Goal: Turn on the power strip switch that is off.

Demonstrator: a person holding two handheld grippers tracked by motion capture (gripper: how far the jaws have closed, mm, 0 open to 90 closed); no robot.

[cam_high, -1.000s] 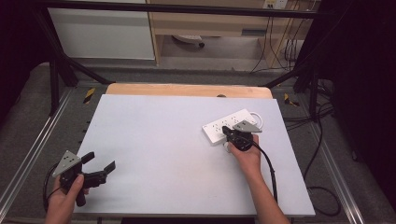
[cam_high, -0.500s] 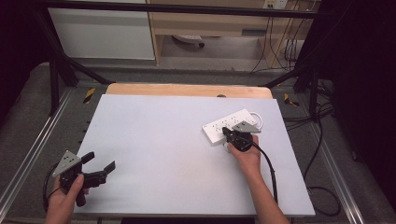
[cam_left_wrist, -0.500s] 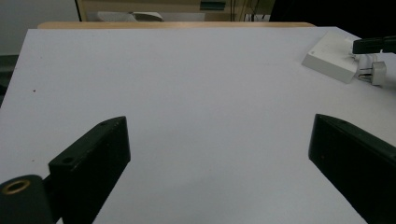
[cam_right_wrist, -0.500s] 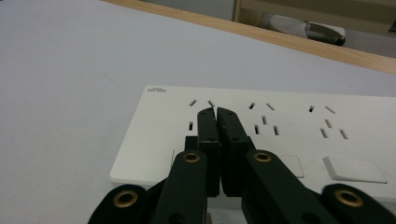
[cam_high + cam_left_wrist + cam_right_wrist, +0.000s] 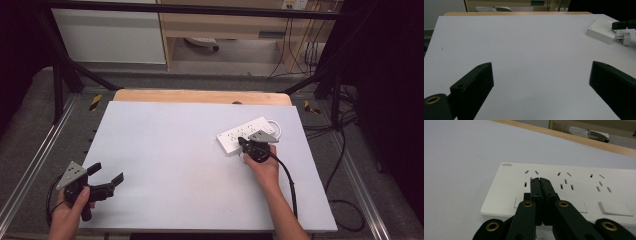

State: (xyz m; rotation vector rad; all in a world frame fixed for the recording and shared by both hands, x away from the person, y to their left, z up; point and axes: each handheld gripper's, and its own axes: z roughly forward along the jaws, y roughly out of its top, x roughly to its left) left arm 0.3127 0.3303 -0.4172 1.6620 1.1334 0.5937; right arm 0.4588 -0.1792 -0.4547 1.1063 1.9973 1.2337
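In the high view, a pale grey bench [image 5: 190, 165] takes up the middle of the frame, with a wooden edge along its far side. A white power strip [image 5: 235, 137] lies at an angle in the right half of the bench, towards the upper right. The right tool [image 5: 245, 145] sits at the near long edge of the strip, held by the right hand [image 5: 264, 167], whose forearm comes up from the bottom of the frame; a black cable trails back along that arm. In the lower left corner the left tool [image 5: 107, 176] is held by the left hand [image 5: 70, 210] near the bench's left edge, well apart from the strip, its jaws spread wide.

In the left gripper view, the two black jaws rise from the lower left and lower right corners, far apart, with bare bench [image 5: 529, 50] between them. The end of the power strip [image 5: 600, 30] shows at the upper right, and just beside it lies a white plug [image 5: 625, 38].

In the right gripper view, the right tool [image 5: 540, 180] has its jaws pressed together with nothing between them, the tips over the near part of the power strip [image 5: 579, 187], next to a group of socket slots. Flat rocker switches [image 5: 615, 209] line the strip's near edge. Whether the tips touch the strip's face cannot be told.
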